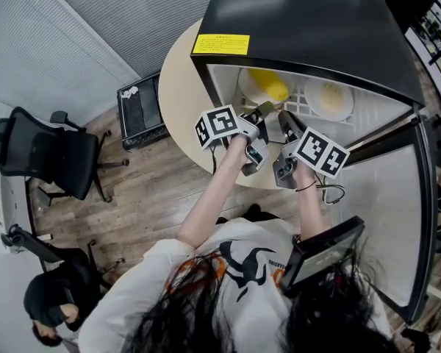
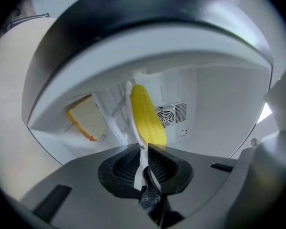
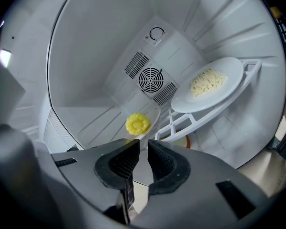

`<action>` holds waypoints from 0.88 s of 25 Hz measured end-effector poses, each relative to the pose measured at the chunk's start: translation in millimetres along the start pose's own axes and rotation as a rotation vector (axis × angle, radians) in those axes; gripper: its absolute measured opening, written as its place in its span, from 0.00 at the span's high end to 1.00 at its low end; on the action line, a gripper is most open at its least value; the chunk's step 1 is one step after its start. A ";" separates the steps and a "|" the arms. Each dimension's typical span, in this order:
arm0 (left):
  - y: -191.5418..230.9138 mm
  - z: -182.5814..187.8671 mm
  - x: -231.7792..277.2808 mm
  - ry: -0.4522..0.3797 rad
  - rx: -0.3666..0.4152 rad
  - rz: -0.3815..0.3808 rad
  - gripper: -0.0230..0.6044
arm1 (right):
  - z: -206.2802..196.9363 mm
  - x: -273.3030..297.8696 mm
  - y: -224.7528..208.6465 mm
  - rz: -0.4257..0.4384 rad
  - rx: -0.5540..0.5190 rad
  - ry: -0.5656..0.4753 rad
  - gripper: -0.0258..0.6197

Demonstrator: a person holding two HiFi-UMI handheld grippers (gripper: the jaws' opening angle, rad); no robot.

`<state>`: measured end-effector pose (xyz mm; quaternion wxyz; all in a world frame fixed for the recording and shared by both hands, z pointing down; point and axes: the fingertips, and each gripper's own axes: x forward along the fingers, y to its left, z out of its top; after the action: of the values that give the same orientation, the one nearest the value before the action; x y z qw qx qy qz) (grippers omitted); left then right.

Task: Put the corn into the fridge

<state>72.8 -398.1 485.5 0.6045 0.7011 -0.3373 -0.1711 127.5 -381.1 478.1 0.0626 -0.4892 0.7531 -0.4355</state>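
A yellow corn cob (image 1: 268,85) lies on a white plate (image 1: 248,88) at the left inside the open black fridge (image 1: 301,28). My left gripper (image 1: 261,113) is at the fridge mouth, shut on that plate's rim; in the left gripper view the plate (image 2: 136,132) runs edge-on between the jaws with the corn (image 2: 147,116) beyond them. My right gripper (image 1: 287,120) is just to its right. Its jaws (image 3: 143,149) stand narrowly apart with nothing seen between them. The corn (image 3: 137,123) shows end-on just past them.
A second white plate with noodles (image 3: 207,84) rests on the white wire shelf (image 3: 200,116) at the right. A pale orange-edged item (image 2: 86,118) lies lower in the fridge. The fridge door (image 1: 397,219) hangs open to the right. The fridge stands on a round table (image 1: 178,79).
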 end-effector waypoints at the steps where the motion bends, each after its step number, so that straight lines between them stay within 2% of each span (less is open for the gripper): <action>1: 1.9 -0.7 -3.0 -0.007 0.000 0.007 0.90 | -0.5 -1.5 0.6 -0.003 -0.004 -0.001 0.86; 4: 3.3 -1.0 -11.7 -0.016 0.008 0.010 0.90 | -2.8 -4.2 3.8 -0.013 -0.015 0.000 0.86; 7: -3.1 -10.2 -12.5 0.013 -0.001 -0.023 0.89 | -6.5 -7.9 0.6 -0.016 -0.007 -0.003 0.86; 10: -11.3 -22.4 -16.5 0.041 0.046 -0.043 0.89 | -12.9 -13.4 -2.0 -0.020 -0.007 -0.004 0.86; 14: -17.1 -30.2 -31.3 0.060 0.195 -0.029 0.90 | -18.5 -20.6 3.9 -0.028 -0.032 -0.016 0.86; 16: -19.5 -27.7 -41.7 0.034 0.308 0.003 0.90 | -21.1 -23.6 6.9 -0.038 -0.052 -0.027 0.86; 19: -28.8 -24.1 -59.6 -0.007 0.469 0.011 0.90 | -29.9 -27.6 14.3 -0.048 -0.106 -0.029 0.87; 22: -37.7 -21.6 -81.2 -0.037 0.577 -0.007 0.90 | -44.7 -31.7 27.1 -0.038 -0.130 -0.018 0.89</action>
<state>38.8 -325.4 440.1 0.3733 0.8420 -0.3807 -0.0827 102.0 -325.6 475.5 0.0293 -0.5105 0.7697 -0.3824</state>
